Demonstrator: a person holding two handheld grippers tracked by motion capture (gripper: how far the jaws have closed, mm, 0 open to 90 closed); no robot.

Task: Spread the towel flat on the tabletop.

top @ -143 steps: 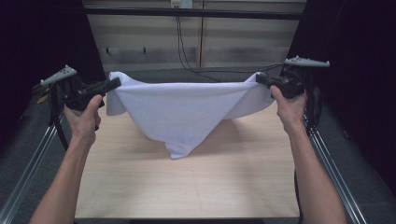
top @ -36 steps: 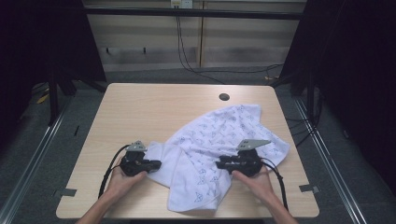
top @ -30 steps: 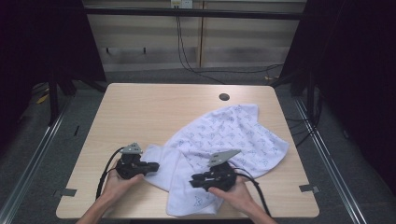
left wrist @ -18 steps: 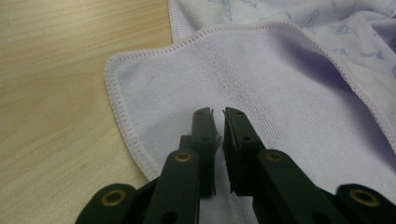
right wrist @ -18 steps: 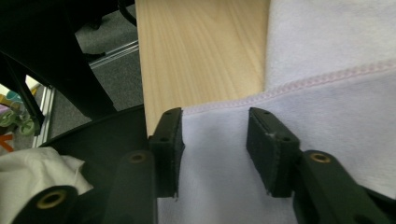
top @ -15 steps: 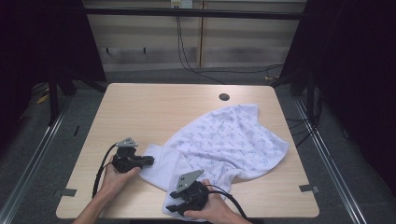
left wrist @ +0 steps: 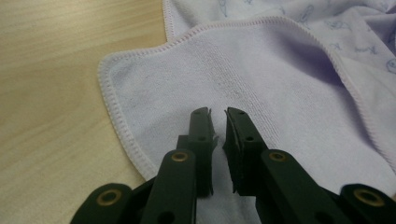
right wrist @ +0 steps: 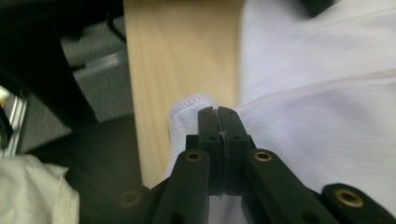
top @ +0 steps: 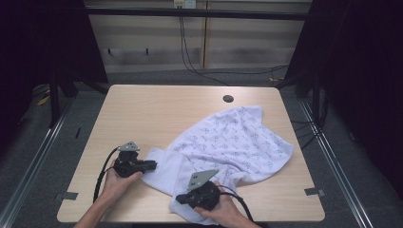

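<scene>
A white towel point(top: 237, 137) with a faint blue print lies crumpled across the right half of the wooden table point(top: 157, 114). My left gripper point(top: 153, 166) rests at the towel's plain left corner. In the left gripper view, its jaws point(left wrist: 218, 112) stand a narrow gap apart above the stitched cloth point(left wrist: 261, 70), with nothing between them. My right gripper point(top: 178, 198) is at the table's near edge, pointing left. It is shut point(right wrist: 218, 111) on the towel's hem point(right wrist: 327, 93) close to a corner.
A dark round hole point(top: 228, 99) sits near the table's far edge. The left half of the tabletop is bare wood. Metal rails point(top: 38, 161) and grey floor flank the table. The table's near edge point(right wrist: 140, 140) runs right beside my right gripper.
The towel went from stretched in the air to lying on the table. Over the last second my right gripper moved left and toward the near edge, dragging cloth. The left gripper shifted slightly.
</scene>
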